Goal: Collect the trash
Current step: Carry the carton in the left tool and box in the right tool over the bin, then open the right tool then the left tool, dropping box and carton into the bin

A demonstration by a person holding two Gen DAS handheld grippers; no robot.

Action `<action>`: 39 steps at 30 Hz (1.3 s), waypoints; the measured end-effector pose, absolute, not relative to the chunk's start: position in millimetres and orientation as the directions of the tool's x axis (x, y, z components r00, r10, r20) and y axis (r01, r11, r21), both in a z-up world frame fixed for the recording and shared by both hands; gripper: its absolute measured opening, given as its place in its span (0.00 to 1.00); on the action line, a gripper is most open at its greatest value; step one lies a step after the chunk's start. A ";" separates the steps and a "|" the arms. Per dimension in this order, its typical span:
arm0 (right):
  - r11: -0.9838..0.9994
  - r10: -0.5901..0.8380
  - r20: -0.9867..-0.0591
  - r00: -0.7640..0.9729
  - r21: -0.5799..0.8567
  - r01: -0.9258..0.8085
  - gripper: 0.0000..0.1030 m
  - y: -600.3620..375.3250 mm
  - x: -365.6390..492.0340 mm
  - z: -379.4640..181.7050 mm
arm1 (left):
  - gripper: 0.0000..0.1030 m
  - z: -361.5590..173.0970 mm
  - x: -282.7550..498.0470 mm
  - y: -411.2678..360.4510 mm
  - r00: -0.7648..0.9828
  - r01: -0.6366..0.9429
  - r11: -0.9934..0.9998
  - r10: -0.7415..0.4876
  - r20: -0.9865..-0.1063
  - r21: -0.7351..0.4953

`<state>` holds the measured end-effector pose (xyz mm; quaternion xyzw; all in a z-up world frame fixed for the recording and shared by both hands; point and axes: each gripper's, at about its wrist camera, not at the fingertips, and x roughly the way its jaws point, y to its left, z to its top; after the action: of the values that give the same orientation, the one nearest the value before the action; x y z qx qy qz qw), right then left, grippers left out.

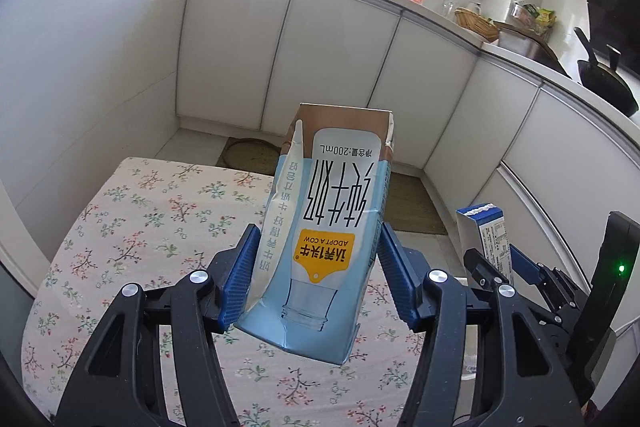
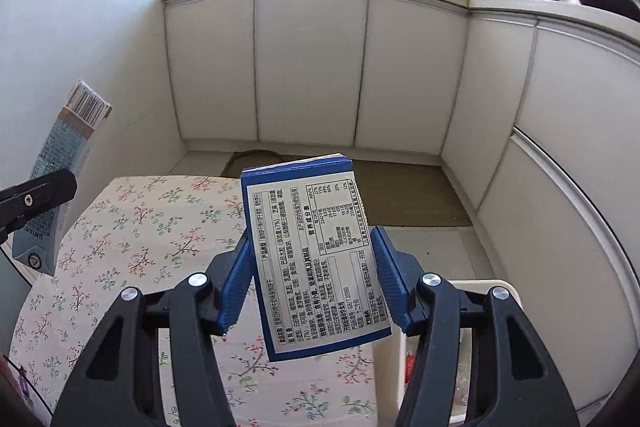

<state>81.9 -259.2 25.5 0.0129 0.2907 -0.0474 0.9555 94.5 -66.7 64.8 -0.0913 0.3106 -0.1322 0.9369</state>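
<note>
The left gripper clamps its blue ribbed fingers on the sides of a dented light-blue 200 mL milk carton, held above the floral-cloth table. The carton's long axis runs forward along the fingers, print upside down, brown end farthest. The right gripper likewise pinches a flat blue-bordered white cardboard box between its fingers, long axis forward, tilted slightly left. Beyond stand white cabinets.
</note>
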 end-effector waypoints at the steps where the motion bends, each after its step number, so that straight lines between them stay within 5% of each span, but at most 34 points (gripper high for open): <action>1: 0.993 -0.097 -0.554 0.827 0.004 0.119 0.55 -268.3 78.6 26.5 | 0.55 64.7 93.4 -73.0 0.769 0.204 0.946 -0.314 -0.556 -0.252; 14: 0.927 -0.273 -0.615 0.740 0.039 0.374 0.56 -401.4 50.1 10.9 | 0.55 62.9 81.5 -186.8 0.704 0.384 0.888 -0.458 -0.543 -0.251; 20: 0.915 -0.293 -0.643 0.708 0.026 0.402 0.75 -438.1 34.8 0.8 | 0.55 60.0 73.5 -241.5 0.675 0.454 0.855 -0.514 -0.530 -0.251; 39: 0.749 -0.512 -0.653 0.558 -0.022 0.662 0.88 -552.6 -30.5 -17.4 | 0.57 10.3 70.5 -358.0 0.556 0.524 0.814 -0.551 -0.622 -0.252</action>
<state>-30.5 -552.6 -17.4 0.1135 0.3297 -0.3353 0.8752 70.5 -358.0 10.3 -0.0189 0.3592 -0.3047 0.8819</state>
